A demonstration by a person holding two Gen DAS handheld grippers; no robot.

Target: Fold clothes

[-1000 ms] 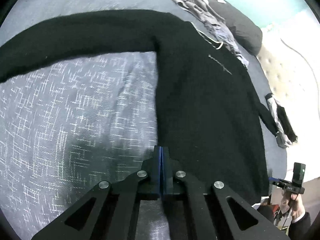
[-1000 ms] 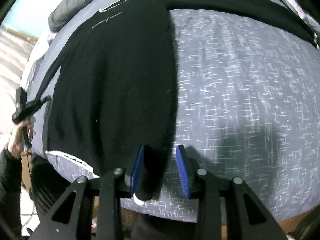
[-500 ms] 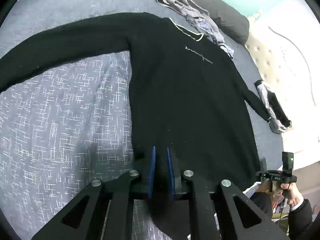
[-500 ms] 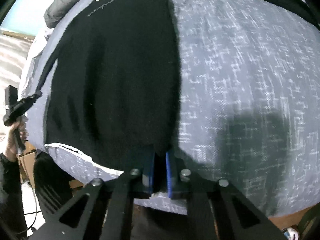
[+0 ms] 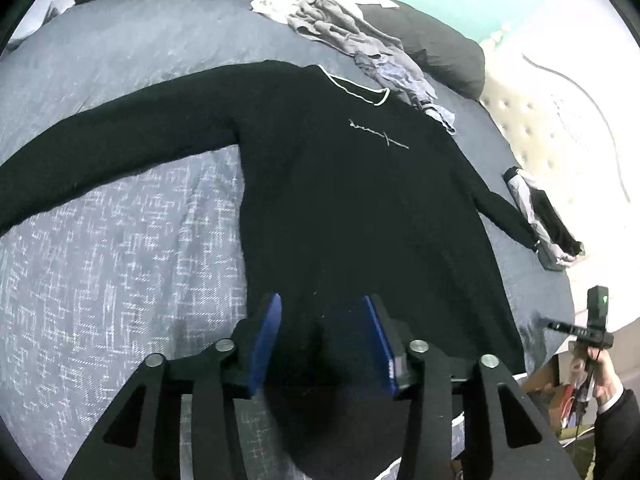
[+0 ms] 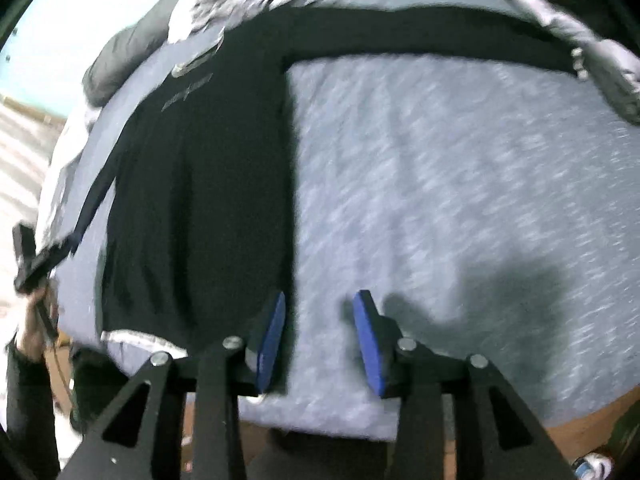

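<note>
Between the spread blue pads of the left gripper lies the hem of a black sweater, ungripped. The right gripper, jaws also wide apart and empty, hangs over bare cover just right of the hem's corner. The sweater lies flat on a grey-blue bedspread, collar far, hem near, long axis near to far, sleeves out to both sides. Crumpled clothes and dark pillows lie beyond, before a turquoise wall.
</note>
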